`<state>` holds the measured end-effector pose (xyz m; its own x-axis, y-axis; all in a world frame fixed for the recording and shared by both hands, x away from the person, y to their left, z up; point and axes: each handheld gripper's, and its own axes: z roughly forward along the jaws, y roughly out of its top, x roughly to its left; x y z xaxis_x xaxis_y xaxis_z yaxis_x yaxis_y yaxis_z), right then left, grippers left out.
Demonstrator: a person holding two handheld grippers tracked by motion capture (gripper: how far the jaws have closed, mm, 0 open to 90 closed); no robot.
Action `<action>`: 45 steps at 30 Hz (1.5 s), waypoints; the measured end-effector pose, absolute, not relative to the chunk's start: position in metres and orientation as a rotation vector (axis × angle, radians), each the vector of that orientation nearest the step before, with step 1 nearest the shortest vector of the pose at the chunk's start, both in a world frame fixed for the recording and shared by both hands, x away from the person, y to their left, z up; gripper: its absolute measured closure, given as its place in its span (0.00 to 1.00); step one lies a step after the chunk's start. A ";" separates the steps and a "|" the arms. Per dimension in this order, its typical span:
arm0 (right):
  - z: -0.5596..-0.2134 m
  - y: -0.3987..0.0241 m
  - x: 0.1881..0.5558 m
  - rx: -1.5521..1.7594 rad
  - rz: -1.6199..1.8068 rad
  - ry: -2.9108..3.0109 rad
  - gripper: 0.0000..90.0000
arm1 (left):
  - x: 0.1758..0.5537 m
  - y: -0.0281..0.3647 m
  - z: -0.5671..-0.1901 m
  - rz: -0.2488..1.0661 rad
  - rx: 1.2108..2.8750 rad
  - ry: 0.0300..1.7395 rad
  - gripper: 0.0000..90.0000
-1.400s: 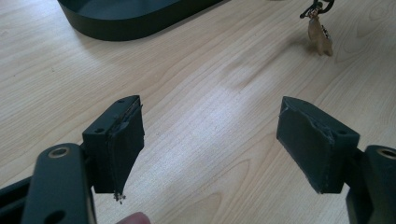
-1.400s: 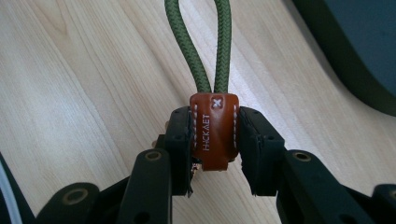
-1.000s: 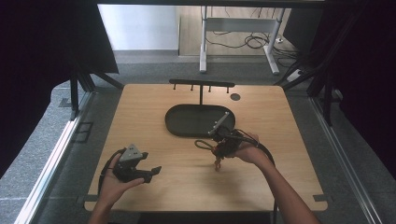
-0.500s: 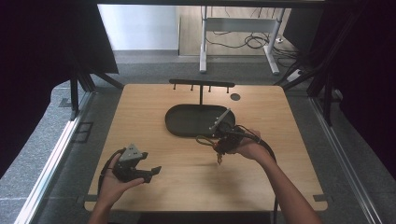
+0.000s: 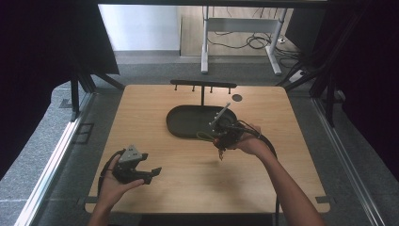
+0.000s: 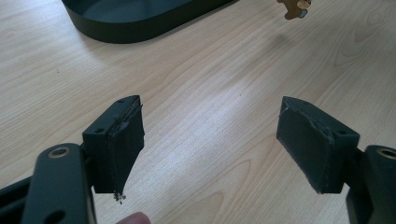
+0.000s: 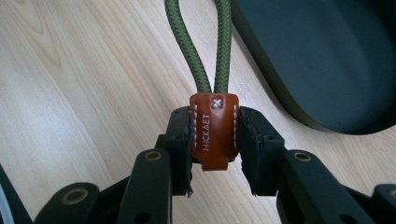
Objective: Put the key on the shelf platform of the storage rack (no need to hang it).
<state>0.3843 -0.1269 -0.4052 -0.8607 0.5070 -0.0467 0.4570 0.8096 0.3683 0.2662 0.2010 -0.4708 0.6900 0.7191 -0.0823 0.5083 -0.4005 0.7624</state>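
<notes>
Right gripper view has the right tongs point(image 7: 215, 149) clamped on a brown leather tab point(image 7: 214, 133), from which a green cord loop point(image 7: 205, 51) runs toward twelve o'clock over the wooden tabletop point(image 7: 70, 93); a dark oval tray point(image 7: 322, 60) lies at two o'clock. High view puts that pair just beside the tray's five o'clock rim, while the left tongs point(image 5: 153, 173), jaws wide apart, are held near the tabletop's seven o'clock corner.
</notes>
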 end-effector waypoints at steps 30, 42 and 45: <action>-0.393 -0.127 0.420 0.788 0.529 2.818 0.74 | 0.266 0.200 -0.470 0.329 2.093 0.930 0.26; -0.400 -0.136 0.443 0.870 0.513 2.824 0.74 | 0.266 0.201 -0.470 0.332 2.094 0.929 0.26; -0.402 -0.138 0.449 0.887 0.500 2.823 0.74 | 0.266 0.201 -0.470 0.332 2.097 0.927 0.26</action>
